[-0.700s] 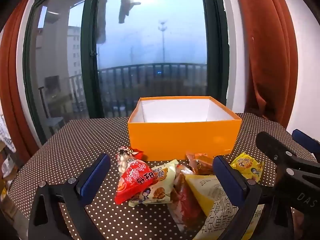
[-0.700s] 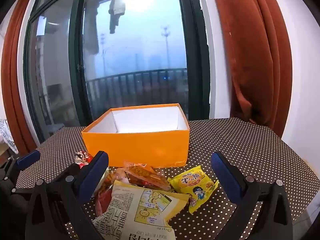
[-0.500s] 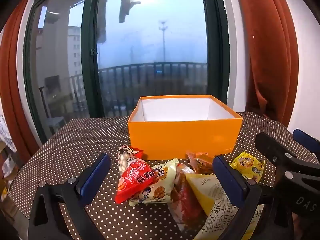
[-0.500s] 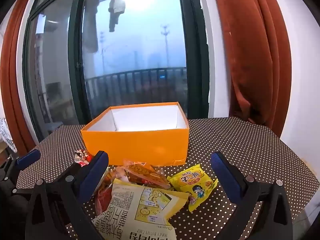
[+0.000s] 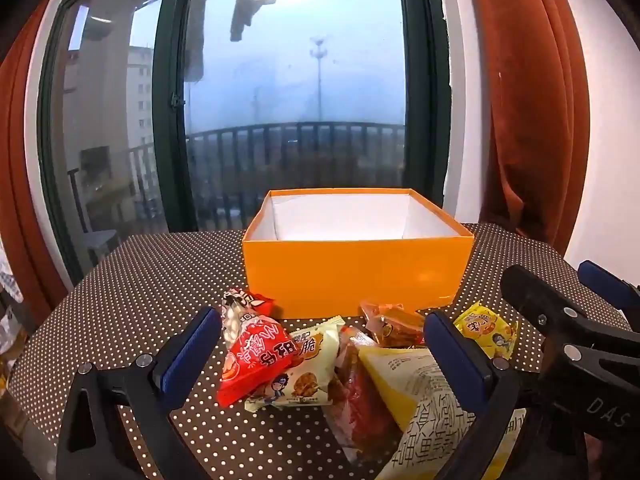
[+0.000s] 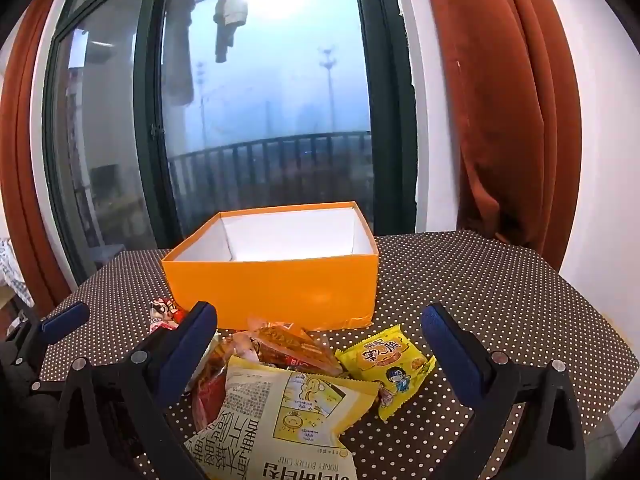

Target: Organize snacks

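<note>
An open orange box with a white, empty inside stands on the dotted table; it also shows in the right wrist view. Snack packets lie in a pile before it: a red packet, a cream packet, a dark red packet, a large yellow chip bag, an orange-brown packet and a small yellow packet. My left gripper is open above the pile's left part. My right gripper is open above the chip bag. Both hold nothing.
The brown white-dotted table stands against a glass balcony door. Rust-red curtains hang on the right. The right gripper's body sits at the right of the left wrist view. The table's right edge is near.
Both grippers have edged slightly forward and down toward the pile. The snacks and box have not moved.
</note>
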`<state>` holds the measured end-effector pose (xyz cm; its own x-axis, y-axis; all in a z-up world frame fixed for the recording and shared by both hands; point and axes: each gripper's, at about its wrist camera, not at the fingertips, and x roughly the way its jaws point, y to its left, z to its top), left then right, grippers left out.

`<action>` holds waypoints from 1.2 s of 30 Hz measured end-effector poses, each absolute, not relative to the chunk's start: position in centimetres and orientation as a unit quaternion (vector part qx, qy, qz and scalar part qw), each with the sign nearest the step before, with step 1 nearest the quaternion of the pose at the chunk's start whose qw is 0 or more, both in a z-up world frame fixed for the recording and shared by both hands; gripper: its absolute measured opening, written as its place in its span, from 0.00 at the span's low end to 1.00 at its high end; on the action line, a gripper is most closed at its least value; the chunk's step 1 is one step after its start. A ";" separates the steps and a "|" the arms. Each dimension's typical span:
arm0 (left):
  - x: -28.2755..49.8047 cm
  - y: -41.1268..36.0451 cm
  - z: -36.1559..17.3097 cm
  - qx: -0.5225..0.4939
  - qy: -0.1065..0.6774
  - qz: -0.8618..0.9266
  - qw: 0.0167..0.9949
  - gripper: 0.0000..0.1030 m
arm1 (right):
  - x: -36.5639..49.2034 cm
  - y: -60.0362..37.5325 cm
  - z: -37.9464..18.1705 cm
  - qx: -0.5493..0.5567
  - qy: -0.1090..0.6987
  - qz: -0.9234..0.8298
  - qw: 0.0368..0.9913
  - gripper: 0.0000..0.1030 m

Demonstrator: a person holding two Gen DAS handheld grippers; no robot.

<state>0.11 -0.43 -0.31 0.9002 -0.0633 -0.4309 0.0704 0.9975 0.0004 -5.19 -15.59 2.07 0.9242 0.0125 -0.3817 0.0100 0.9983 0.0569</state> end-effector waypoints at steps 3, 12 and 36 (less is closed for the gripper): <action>0.0 -0.5 -0.3 0.010 0.215 -0.030 0.976 0.98 | -5.2 -15.5 2.1 0.031 0.199 0.000 0.980 1.00; -0.1 -0.6 -0.1 0.010 0.213 -0.037 0.976 0.98 | -5.2 -15.5 2.1 0.034 0.198 0.008 0.980 1.00; -0.2 -0.5 0.2 -0.001 0.213 -0.047 0.976 0.96 | -5.4 -15.0 2.3 0.035 0.193 0.015 0.980 1.00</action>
<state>-0.21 -0.48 0.16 0.9049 -0.0920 -0.4156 0.0909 0.9956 -0.0225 -5.39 -15.03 2.29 0.9248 0.0437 -0.3780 -0.0169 0.9971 0.0739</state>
